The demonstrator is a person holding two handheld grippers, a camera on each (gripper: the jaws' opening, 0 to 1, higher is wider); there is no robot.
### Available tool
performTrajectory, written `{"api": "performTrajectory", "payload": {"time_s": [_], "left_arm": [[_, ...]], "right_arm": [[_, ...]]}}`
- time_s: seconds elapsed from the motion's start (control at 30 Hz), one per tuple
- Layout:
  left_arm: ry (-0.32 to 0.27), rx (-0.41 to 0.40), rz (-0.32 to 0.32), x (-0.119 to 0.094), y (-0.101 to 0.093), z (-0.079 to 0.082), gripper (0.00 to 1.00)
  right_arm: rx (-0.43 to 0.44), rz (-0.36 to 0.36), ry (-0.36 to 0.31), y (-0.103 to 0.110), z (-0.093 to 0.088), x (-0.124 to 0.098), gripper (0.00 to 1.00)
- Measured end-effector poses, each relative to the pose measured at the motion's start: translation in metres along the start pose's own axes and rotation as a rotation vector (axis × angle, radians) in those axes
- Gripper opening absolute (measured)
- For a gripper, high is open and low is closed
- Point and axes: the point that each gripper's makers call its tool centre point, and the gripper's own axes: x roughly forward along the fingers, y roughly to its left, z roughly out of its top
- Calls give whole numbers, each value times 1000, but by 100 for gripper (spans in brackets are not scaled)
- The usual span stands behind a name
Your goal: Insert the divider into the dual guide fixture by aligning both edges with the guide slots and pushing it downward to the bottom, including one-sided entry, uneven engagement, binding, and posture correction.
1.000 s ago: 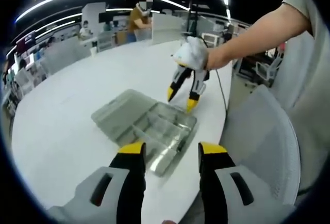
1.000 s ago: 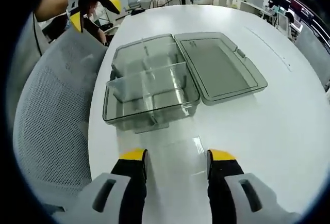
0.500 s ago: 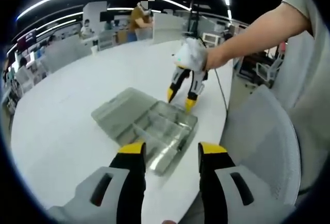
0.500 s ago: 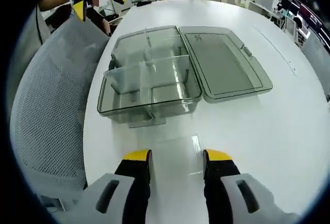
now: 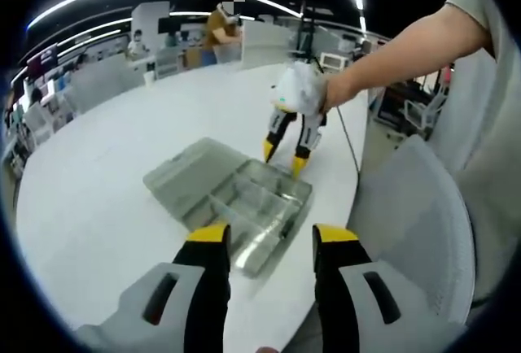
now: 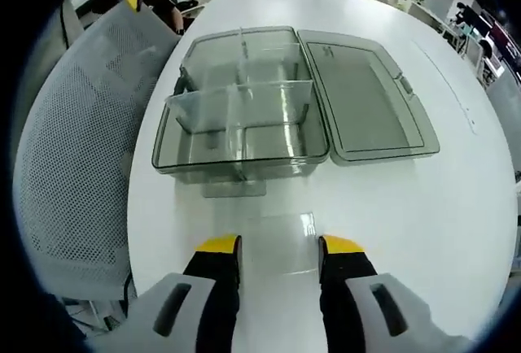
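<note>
Now, from left to right in your right gripper view: a mesh chair [image 6: 73, 166], the clear guide fixture [image 6: 240, 117] with a divider [image 6: 244, 101] standing across it, its lid [image 6: 370, 97] flat on the white desk [image 6: 456, 231]. Your right tool [image 6: 275, 247] is released, empty; so is your left tool [image 5: 269, 235], short of the fixture

Left gripper [image 5: 267, 241] jaws parted, empty. Right gripper [image 5: 285, 154] hangs tips-down, jaws apart, empty, held by hand [image 5: 301, 86] on outstretched bare forearm [image 5: 399, 52].
</note>
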Motion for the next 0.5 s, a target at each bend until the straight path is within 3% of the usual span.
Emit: {"api": "performTrajectory", "payload": {"time_s": [0.5], "left_arm": [[4,3,-2,-2,0,-2,38]], "right_arm": [[-34,14,74,1,0,1,28]]}}
